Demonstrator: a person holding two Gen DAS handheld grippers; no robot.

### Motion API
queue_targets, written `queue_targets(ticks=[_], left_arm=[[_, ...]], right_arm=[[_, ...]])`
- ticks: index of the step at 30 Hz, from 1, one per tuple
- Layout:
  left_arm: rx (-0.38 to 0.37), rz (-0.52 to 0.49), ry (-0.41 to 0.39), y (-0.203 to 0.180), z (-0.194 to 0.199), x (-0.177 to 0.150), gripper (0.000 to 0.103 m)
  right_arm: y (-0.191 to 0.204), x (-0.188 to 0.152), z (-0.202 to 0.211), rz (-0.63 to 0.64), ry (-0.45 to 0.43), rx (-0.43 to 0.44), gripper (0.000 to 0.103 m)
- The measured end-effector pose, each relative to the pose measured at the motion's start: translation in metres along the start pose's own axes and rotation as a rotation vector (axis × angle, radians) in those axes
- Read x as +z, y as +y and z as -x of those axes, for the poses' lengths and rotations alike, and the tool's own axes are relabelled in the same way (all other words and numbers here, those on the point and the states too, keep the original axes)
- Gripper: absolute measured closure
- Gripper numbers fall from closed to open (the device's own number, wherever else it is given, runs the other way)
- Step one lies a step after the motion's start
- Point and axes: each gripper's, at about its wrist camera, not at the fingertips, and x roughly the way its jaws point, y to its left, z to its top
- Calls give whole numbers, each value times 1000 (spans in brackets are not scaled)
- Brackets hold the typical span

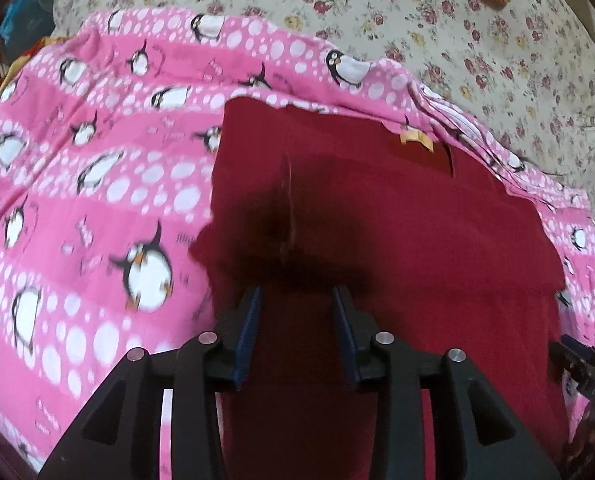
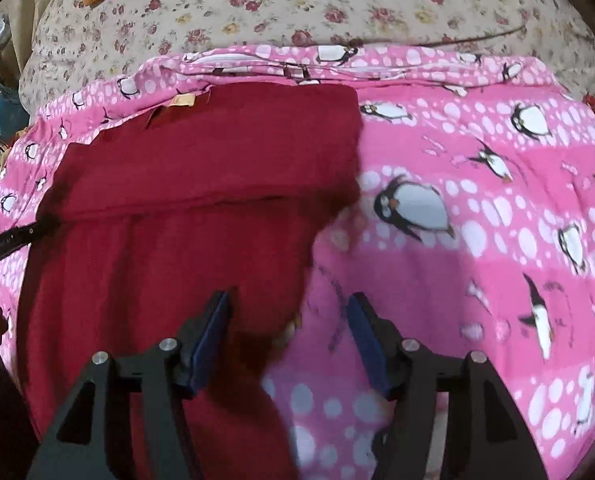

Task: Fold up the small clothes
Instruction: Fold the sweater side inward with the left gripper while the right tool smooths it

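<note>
Red garment lay part-folded on penguin sheet, tan label up at 1 o'clock. Left gripper hung over cloth, jaws parted, gripping nothing. Right gripper straddled the hem at 5 o'clock, jaws wide, empty. Probably between folds; next called for pinching the near edge and carrying toward 12. No containers seen.

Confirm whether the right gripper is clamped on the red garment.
No, the right gripper stands open, its pads apart above the red garment's edge, pinching nothing.
</note>
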Motion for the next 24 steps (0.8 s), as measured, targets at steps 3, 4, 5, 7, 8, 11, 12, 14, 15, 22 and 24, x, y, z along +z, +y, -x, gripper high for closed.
queue_targets(ticks=[3,4,5,7,8,11,12,14,15,22,24], left_arm=[[-40,9,-6,3,21,-16,87],[-50,15,-7,5,25,-21,87],[-61,19,2,6,31,-32,87],[-57,2,20,6,39,-52,87],[-48,-7,21,5,41,-59,87],[-15,-29,15,4,49,-79,87],[-11,-30,12,4,51,-83,87],[-1,-26,3,4,57,-92,87],[2,-25,0,5,59,-95,87],[4,-26,11,2,67,-116,87],[2,-25,14,2,69,-121,87]], right_arm=[[-9,-10,17,-55,12,60,39],[-13,-16,25,-60,13,78,39],[-14,-22,33,-56,10,88,38],[-16,-34,47,-30,11,89,36],[-16,-41,54,-9,12,88,35],[-18,-60,70,34,8,79,33],[-18,-65,73,39,8,82,33],[-17,-74,76,48,11,100,32],[-15,-76,76,51,11,105,32],[-8,-101,64,69,65,122,29],[-8,-106,64,66,73,126,29]])
